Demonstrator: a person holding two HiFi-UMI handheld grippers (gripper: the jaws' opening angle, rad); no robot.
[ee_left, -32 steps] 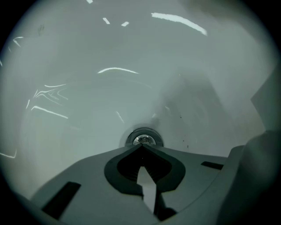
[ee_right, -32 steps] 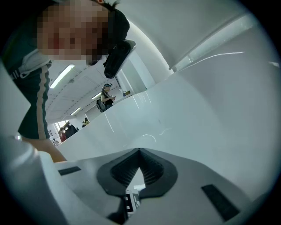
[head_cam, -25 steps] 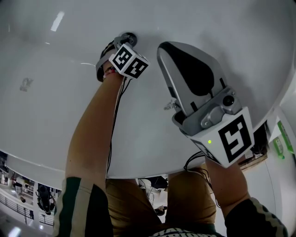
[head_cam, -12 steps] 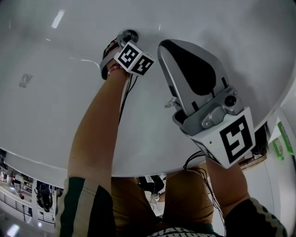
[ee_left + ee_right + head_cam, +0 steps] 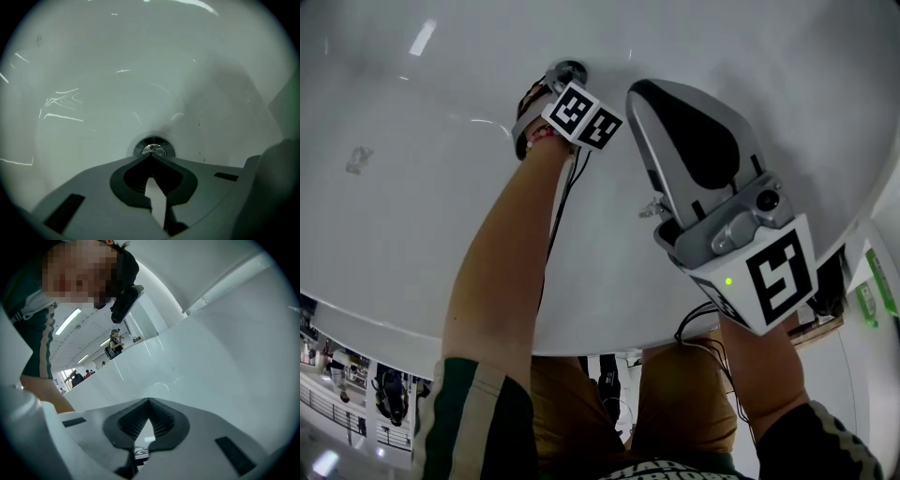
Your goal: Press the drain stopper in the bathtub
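The round chrome drain stopper [image 5: 153, 149] sits in the white bathtub floor [image 5: 93, 117]. My left gripper [image 5: 151, 156] is shut with nothing in it, its closed tips right at the stopper's near edge. In the head view the left gripper [image 5: 551, 86] reaches deep into the tub and partly hides the drain stopper [image 5: 569, 69]. My right gripper [image 5: 639, 94] hangs higher above the tub floor, to the right of the drain. In its own view the right gripper [image 5: 149, 400] is shut and empty, pointing at the tub's side wall [image 5: 225, 348].
The bathtub rim [image 5: 412, 319] curves across the bottom of the head view, with the person's legs below it. Cables [image 5: 694, 323] trail from both grippers. A green-labelled item [image 5: 867, 292] lies outside the tub at the right edge. People stand in the distant room [image 5: 115, 341].
The left arm and gripper have shifted slightly right and up in the view, staying at the drain. The right gripper has hardly moved.
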